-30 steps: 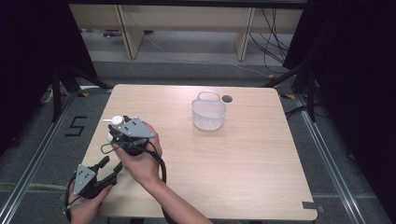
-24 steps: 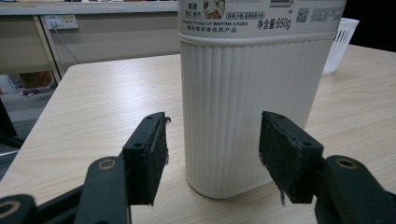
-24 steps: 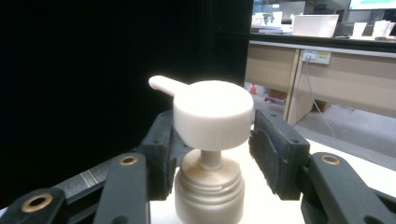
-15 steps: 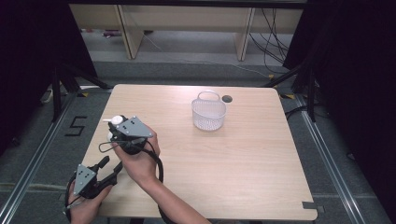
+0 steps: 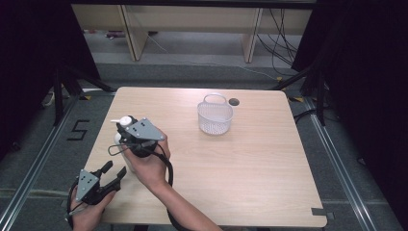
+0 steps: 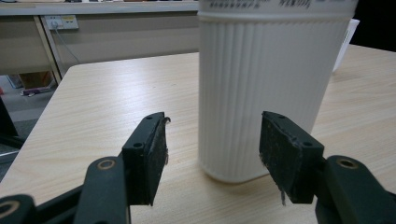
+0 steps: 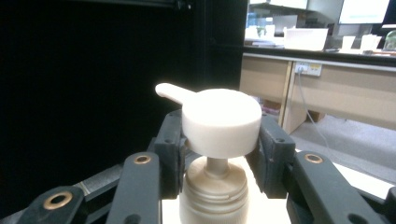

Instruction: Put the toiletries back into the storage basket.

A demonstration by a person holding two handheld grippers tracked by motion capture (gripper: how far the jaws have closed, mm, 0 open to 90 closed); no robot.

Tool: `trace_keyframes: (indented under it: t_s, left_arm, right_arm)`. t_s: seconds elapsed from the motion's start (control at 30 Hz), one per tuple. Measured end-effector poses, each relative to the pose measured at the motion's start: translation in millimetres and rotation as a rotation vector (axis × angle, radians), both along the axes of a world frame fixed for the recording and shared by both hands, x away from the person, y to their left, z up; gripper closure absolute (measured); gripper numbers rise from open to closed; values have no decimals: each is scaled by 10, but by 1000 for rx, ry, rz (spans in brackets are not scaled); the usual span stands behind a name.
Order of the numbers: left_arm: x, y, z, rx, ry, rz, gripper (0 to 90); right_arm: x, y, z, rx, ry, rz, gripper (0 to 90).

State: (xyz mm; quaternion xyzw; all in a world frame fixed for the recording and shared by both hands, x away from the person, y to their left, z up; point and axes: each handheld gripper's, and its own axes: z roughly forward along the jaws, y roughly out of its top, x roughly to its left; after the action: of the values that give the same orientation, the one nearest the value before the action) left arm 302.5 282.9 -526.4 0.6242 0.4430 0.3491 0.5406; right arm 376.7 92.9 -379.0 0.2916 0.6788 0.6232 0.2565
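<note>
We locate the white pump bottle [image 5: 121,139] standing upright near the left edge of the wooden table [image 5: 240,168], toward the near side. Its body is ribbed and its pump head [image 7: 220,120] carries 1 spout pointing away to the left in the right gripper view.

The right gripper [image 7: 219,149] sits at the top of the bottle. Its 2 jaws have just been closing and now stand on either side of the pump head, with the pads against its sides, so we read it as clamped on the pump head. In the high view the right hand [image 5: 146,166] holds this gripper directly over the bottle.

The left gripper [image 6: 212,156] lies low at the near left corner of the table, held by the left hand [image 5: 86,211]. Its 2 jaws are apart, and the base of the bottle stands just beyond them, untouched.

A white mesh basket [image 5: 215,115] with a handle stands well apart, at the far middle of the table, beside a round cable hole [image 5: 234,101].
</note>
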Motion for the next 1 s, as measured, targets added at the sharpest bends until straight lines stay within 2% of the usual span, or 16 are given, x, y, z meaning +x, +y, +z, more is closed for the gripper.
trace_keyframes:
  t_s: [0.03, 0.2, 0.27, 0.4, 0.43, 0.5, 0.53, 0.73, 0.77, 0.83, 0.87, 0.9, 1.0]
  left_arm:
    - [0, -1, 1, 3, 0, 0, 410]
    - [0, 0, 0, 0, 0, 2, 409]
    - [2, -2, -1, -6, -2, 2, 409]
    - [1, 4, 0, -1, 0, 2, 409]
    - [0, 4, 0, -1, 0, 3, 409]
    - [-1, 3, 1, 0, 1, 5, 409]
    - [-2, 3, 2, 2, 2, 4, 409]
    - [-1, 3, 1, 0, 1, 6, 408]
    - [-2, 2, 1, 0, 1, 6, 408]
    - [-2, 4, 1, 0, 1, 7, 407]
    - [-2, 4, 1, 0, 1, 7, 407]
    - [-1, 2, 1, -2, 2, 8, 407]
    - [0, -3, 1, -4, 2, 8, 407]
  right_arm:
    - [-4, -32, 31, 3, -16, -1, 602]
    - [-33, -146, 111, 11, -18, -26, 602]
    - [-28, -197, 135, 13, -41, -27, 602]
    - [-35, -270, 166, 31, -40, -38, 602]
    - [-26, -296, 178, 25, -54, -39, 602]
    - [-43, -366, 203, 33, -42, -56, 602]
    - [-28, -394, 209, 27, -60, -55, 602]
    - [-29, -564, 216, 35, -52, -93, 602]
    - [-41, -579, 214, 50, -27, -93, 602]
    - [-48, -632, 217, 50, -19, -104, 602]
    - [-48, -632, 217, 50, -19, -104, 602]
    - [-32, -684, 220, 46, -46, -104, 602]
    - [-41, -750, 232, 48, -36, -128, 602]
